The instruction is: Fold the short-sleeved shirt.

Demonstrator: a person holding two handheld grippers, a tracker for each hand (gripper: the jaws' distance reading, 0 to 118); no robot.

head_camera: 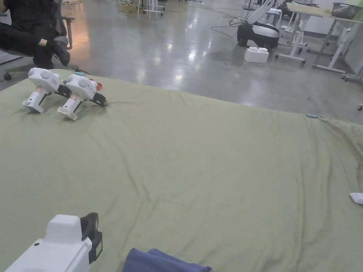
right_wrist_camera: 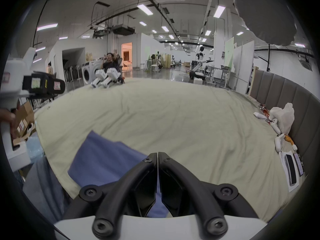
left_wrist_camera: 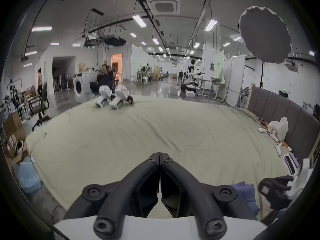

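While the blue fabric short-sleeved shirt (right_wrist_camera: 103, 159) lies bunched at the near edge of the olive-green sheeted bed (head_camera: 212, 159), drag it inward and spread it flat before folding. Left tool (left_wrist_camera: 159, 155) and right tool (right_wrist_camera: 158, 154) both hover above the bed, jaws closed on nothing.

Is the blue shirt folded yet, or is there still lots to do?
Done: the blue cloth shirt looks like a flat, neat-edged shape at the near edge of the green sheet; how many folds it has is unclear. In hand: nothing; the left gripper and right gripper are shut and empty. Left: probably little, maybe just checking.
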